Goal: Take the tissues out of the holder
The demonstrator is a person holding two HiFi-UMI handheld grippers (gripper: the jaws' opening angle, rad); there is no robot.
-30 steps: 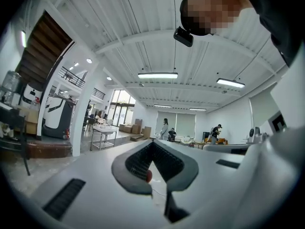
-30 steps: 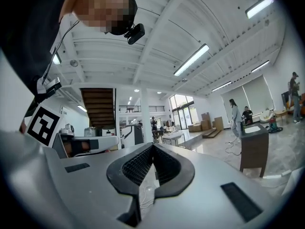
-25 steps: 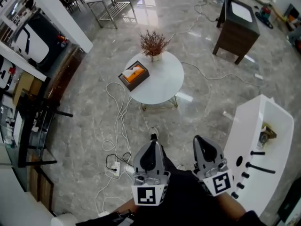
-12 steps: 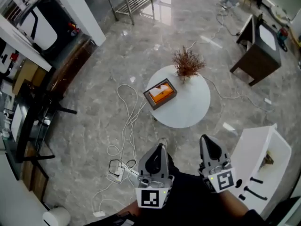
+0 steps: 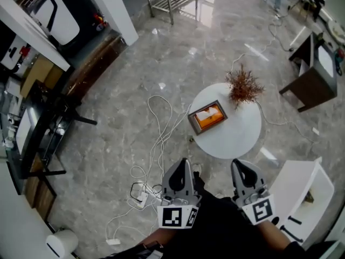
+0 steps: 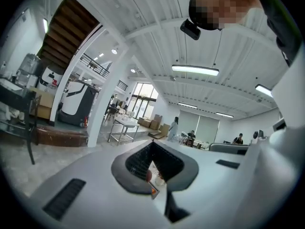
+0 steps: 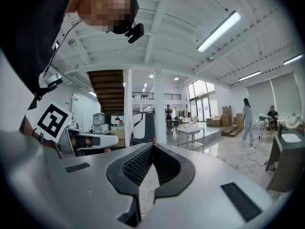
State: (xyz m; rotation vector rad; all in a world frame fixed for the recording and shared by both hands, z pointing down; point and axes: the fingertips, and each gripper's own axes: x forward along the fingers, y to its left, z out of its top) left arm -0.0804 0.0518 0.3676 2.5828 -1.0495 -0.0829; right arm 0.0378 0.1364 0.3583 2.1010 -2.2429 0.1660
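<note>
The tissue holder [image 5: 207, 117] is a dark brown box with an orange inside and a white tissue showing. It sits on the left part of a round white table [image 5: 234, 134], beside a dried plant [image 5: 243, 88]. My left gripper [image 5: 184, 161] and right gripper [image 5: 237, 164] are held side by side near the bottom of the head view, well short of the table. Both point level with nothing in them. In the left gripper view the left gripper [image 6: 152, 144] has its jaws meeting at the tips. The right gripper [image 7: 152, 146] looks the same in its own view.
White cables and a power strip [image 5: 141, 191] lie on the marble floor left of my grippers. A white counter [image 5: 302, 190] stands at the lower right, a dark cabinet [image 5: 317, 72] at the upper right, and a black frame [image 5: 48, 134] at the left. People stand far off.
In the head view the table with the holder has shifted right and come nearer my grippers. Both grippers stay shut and side by side.
</note>
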